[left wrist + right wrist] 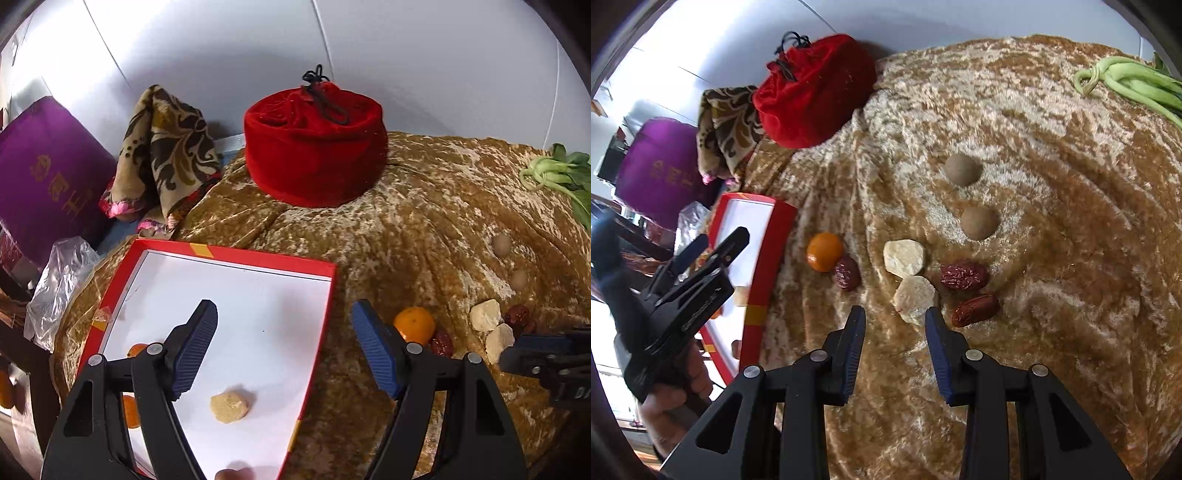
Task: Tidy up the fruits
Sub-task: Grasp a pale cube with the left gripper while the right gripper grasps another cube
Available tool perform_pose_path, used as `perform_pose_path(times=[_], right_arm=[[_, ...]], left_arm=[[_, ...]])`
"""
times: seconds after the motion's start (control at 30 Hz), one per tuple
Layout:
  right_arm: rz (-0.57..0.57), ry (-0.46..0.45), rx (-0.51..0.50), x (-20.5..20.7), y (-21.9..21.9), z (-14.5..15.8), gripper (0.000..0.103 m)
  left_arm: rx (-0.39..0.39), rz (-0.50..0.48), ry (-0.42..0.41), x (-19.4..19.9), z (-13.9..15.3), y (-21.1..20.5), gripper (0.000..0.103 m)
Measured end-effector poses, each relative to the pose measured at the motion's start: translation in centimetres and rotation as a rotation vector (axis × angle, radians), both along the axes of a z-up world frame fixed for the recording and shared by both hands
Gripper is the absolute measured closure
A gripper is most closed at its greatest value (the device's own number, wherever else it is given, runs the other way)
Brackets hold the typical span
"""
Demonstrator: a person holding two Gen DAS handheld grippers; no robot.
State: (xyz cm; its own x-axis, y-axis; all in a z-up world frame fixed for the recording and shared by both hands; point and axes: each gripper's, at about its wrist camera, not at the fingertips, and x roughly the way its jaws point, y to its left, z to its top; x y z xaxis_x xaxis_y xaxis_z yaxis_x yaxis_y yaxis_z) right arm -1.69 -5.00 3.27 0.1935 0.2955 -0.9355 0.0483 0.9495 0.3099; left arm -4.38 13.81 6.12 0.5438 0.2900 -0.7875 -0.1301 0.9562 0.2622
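Your right gripper (pixel 895 319) hangs with fingers wide and empty; the near pale chunk (pixel 915 298) lies just ahead between the tips, nearer this hand than the left. Beyond it sit the dates (pixel 964 275). Your left gripper (pixel 284 314), spread and empty, hovers over the box (pixel 258 258).

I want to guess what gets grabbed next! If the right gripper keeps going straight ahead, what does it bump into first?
Probably the nearer pale chunk: it lies just beyond the right gripper, whose jaws stand open. Depth is hard to judge.
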Motion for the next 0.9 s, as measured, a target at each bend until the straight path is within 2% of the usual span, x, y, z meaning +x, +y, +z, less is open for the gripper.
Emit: perform_pose_path(times=[0.1,0.13,0.23,0.33,0.37,0.57,0.63,0.9], right_arm=[[0.006,-0.008,-0.056,0.4,0.6,-0.7,0.064],[0.004,-0.014,-0.078,0.5,0.8,-0.9,0.06],[0.027,-0.058,-0.154,0.8,1.4,-1.0,0.06],[0.033,-0.007,-0.194,1.2,1.0,-2.6,0.067],[0.027,-0.029,-0.206,1.3,0.8,-2.6,0.077],[-0.029,-0.055,-0.13,1.2,-1.2,-1.8,0.079],[-0.045,-0.058,-0.106,1.0,-2.1,-1.3,0.079],[-0.131,-0.147,-0.012,-0.9,-7.1,3.7,0.079]], left_arm=[[-0.008,-0.014,-0.006,0.1,0.2,-0.4,0.027],[-0.01,-0.019,-0.007,0.1,0.2,-0.6,0.027],[-0.01,-0.043,-0.004,0.2,0.1,-1.3,0.027],[-0.009,-0.08,0.002,0.2,0.0,-2.1,0.027],[-0.007,-0.091,0.003,0.2,-0.1,-2.4,0.027],[0.017,-0.172,0.0,0.2,-0.3,-4.5,0.027],[-0.017,-0.205,0.0,0.3,-0.3,-5.1,0.027],[-0.002,-0.369,0.011,0.3,-1.8,-9.5,0.027]])
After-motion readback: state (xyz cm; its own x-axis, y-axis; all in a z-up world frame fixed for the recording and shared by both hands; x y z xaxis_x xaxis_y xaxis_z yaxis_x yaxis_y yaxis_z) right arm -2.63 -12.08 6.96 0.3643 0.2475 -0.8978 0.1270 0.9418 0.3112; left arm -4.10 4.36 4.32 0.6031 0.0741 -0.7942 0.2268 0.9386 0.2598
